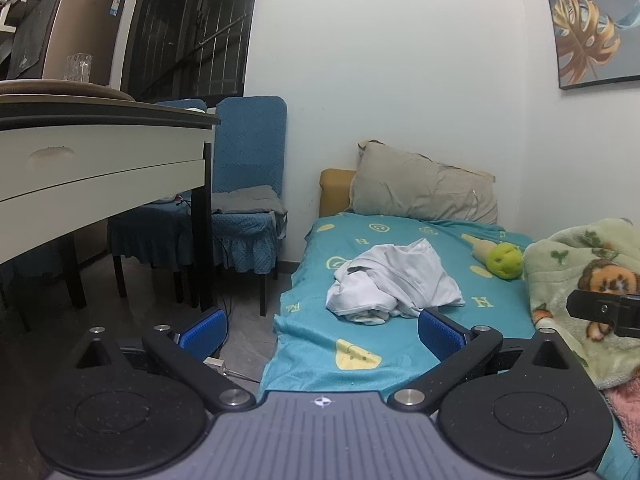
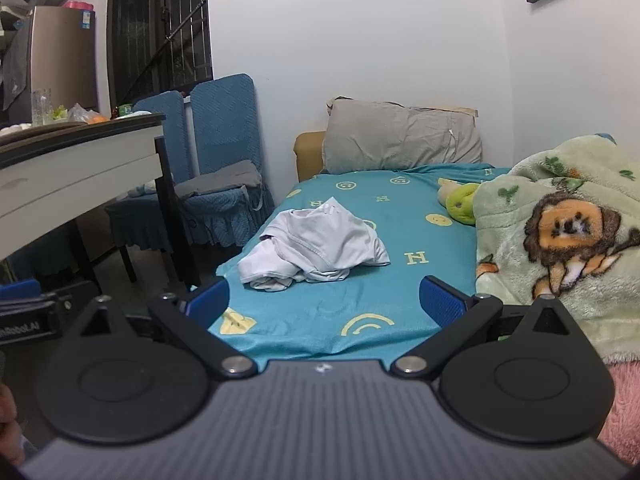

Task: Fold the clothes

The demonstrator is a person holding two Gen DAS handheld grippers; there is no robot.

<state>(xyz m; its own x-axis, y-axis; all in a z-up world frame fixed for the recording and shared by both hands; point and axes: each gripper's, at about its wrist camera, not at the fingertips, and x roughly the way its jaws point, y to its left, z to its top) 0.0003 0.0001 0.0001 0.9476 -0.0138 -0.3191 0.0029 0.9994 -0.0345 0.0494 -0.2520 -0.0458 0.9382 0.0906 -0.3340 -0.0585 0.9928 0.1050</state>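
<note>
A crumpled white garment (image 1: 390,282) (image 2: 316,246) lies in a heap on the teal bed sheet (image 1: 320,344) (image 2: 404,288), near the bed's left edge. My left gripper (image 1: 320,330) hovers open at the foot of the bed, short of the garment, with nothing between its blue pads (image 1: 440,334). My right gripper (image 2: 324,302) is also open and empty, a little back from the garment. The right gripper's black body (image 1: 604,312) shows at the right edge of the left wrist view; the left gripper's body (image 2: 28,314) shows at the left edge of the right wrist view.
A green lion-print blanket (image 2: 560,240) and a green plush toy (image 1: 505,260) fill the bed's right side. A grey pillow (image 2: 400,138) leans on the wall. A white table (image 1: 100,160) and blue-covered chairs (image 1: 248,184) stand left of the bed.
</note>
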